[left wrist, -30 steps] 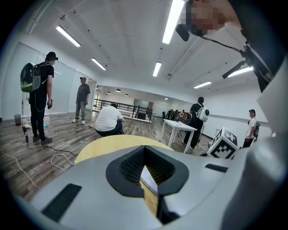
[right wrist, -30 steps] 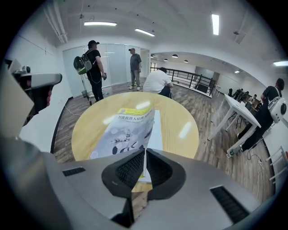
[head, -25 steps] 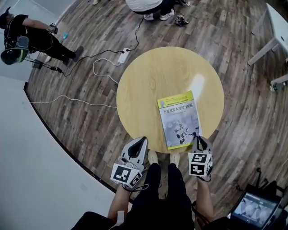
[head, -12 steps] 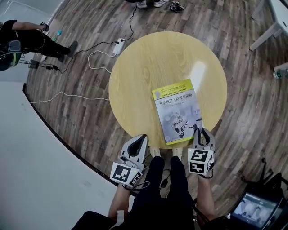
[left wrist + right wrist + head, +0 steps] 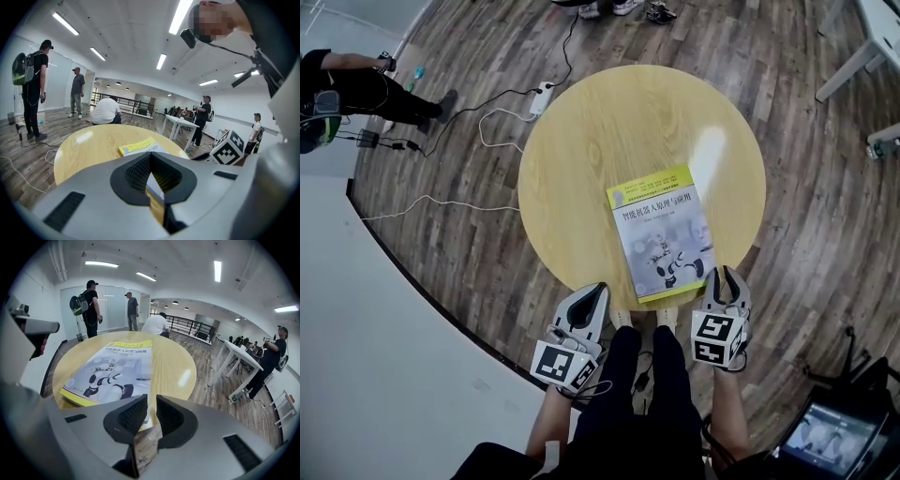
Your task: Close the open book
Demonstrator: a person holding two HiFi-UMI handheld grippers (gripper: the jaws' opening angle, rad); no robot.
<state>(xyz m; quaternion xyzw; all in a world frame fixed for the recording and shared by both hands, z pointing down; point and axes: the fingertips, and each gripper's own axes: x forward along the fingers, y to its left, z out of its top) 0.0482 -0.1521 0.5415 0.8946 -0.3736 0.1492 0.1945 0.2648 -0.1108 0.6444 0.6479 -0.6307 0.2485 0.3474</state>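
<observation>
The book (image 5: 661, 234) lies closed and flat on the round wooden table (image 5: 581, 169), its yellow and grey robot cover up, near the table's front edge. My right gripper (image 5: 724, 274) sits just off the book's near right corner. Its jaws are opening, with a narrow gap and nothing pressed between them. Along that gripper, the book (image 5: 112, 369) lies ahead and left of the right gripper (image 5: 151, 404). My left gripper (image 5: 598, 289) is shut and empty, off the table's near edge, left of the book. From it the book (image 5: 138, 146) shows beyond the left gripper (image 5: 150, 157).
A power strip (image 5: 542, 94) and cables lie on the wood floor left of the table. A person (image 5: 347, 89) crouches at far left. A white table (image 5: 872, 37) stands at the upper right; a screen (image 5: 830, 441) sits at the lower right.
The right gripper's jaws have parted a little beside the book's near right corner. The book stays closed and flat. The left gripper has barely shifted.
</observation>
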